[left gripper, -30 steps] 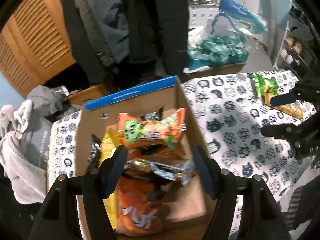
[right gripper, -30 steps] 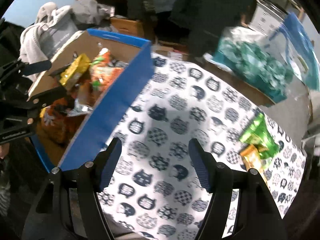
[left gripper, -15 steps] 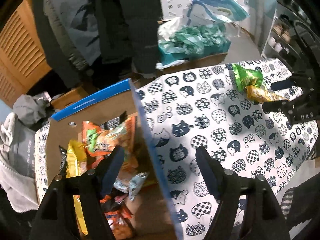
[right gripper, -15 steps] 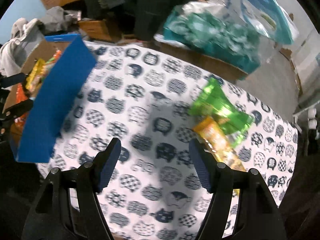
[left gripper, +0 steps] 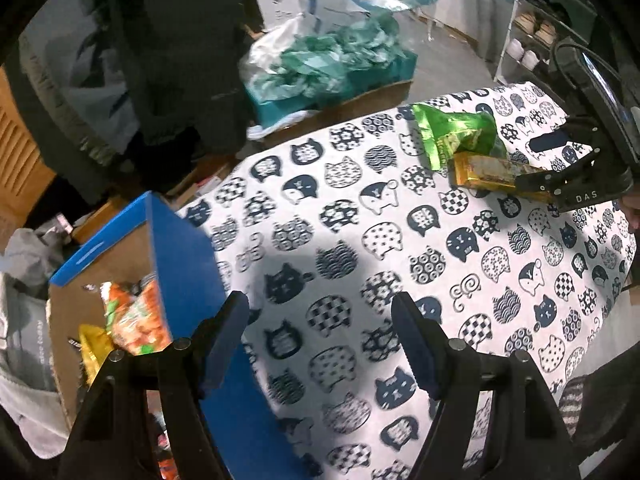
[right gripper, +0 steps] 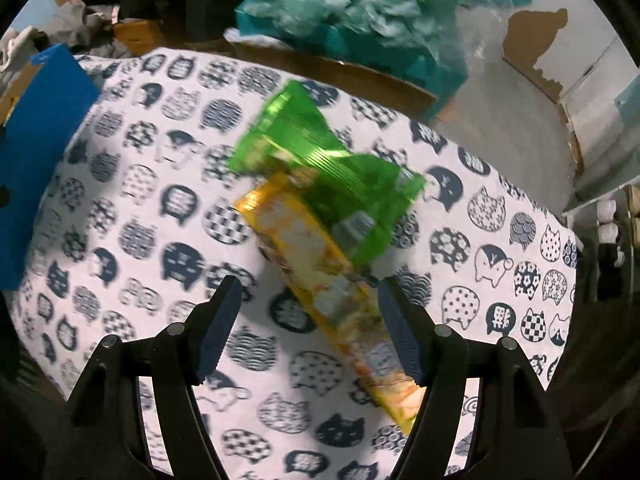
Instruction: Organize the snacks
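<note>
Green packet [right gripper: 320, 168] overlaps a long yellow packet [right gripper: 332, 292] — both flat on the cat-print cloth [right gripper: 140, 208].

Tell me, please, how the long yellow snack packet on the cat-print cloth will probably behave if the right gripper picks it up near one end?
The yellow packet looks long, thin and glossy, so it will probably sag or swing and may slip between the pads. It seems light. The green packet overlaps its far end and may drag along.

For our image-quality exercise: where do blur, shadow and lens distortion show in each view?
Right wrist view: green packet and yellow packet smeared by motion blur. Left wrist view: a soft dark shadow falls on the cat-print cloth. Both views: fisheye bending, black corners.
</note>
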Demonstrator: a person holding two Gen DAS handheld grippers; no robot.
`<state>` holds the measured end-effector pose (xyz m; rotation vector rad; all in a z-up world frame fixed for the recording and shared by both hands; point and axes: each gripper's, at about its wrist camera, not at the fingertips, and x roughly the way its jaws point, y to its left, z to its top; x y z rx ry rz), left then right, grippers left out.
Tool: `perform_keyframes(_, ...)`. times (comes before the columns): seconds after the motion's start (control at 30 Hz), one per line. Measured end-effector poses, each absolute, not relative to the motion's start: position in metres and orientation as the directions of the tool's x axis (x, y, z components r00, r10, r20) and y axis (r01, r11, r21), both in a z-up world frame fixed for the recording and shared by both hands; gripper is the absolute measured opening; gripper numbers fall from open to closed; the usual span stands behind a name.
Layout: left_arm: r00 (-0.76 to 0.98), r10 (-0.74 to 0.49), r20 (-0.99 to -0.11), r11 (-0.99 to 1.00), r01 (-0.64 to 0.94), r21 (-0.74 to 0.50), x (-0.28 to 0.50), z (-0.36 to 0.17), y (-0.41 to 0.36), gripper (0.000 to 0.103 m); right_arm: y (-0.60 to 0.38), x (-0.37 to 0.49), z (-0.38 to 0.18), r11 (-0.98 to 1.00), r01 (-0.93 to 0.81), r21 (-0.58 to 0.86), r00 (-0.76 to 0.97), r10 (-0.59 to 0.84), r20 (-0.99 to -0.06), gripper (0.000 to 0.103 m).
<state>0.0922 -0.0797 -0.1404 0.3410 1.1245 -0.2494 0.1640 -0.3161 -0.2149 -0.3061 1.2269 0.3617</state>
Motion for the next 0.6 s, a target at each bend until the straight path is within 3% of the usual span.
perform_keyframes(0.33,0.337,-0.018,-0.941,0.915,0.385,0.120,0.108,-0.172,-0.107,0.075,-0.330,0.163,-0.248,0.887,-0.461,-0.027,0.246,0.099,-0.964,0.070)
perform_keyframes(0.47,0.333,-0.017,-0.943,0.909,0.398,0.124,0.108,-0.173,-0.116,0.075,-0.331,0.156,-0.255,0.888,-0.459,-0.028,0.229,0.087,-0.970,0.048)
perform_keyframes(0.6,0.327,-0.019,-0.945,0.903,0.412,0.125,0.106,-0.174,-0.123,0.075,-0.334,0.143,-0.256,0.892,-0.452,-0.001,0.196,0.098,-0.976,0.039)
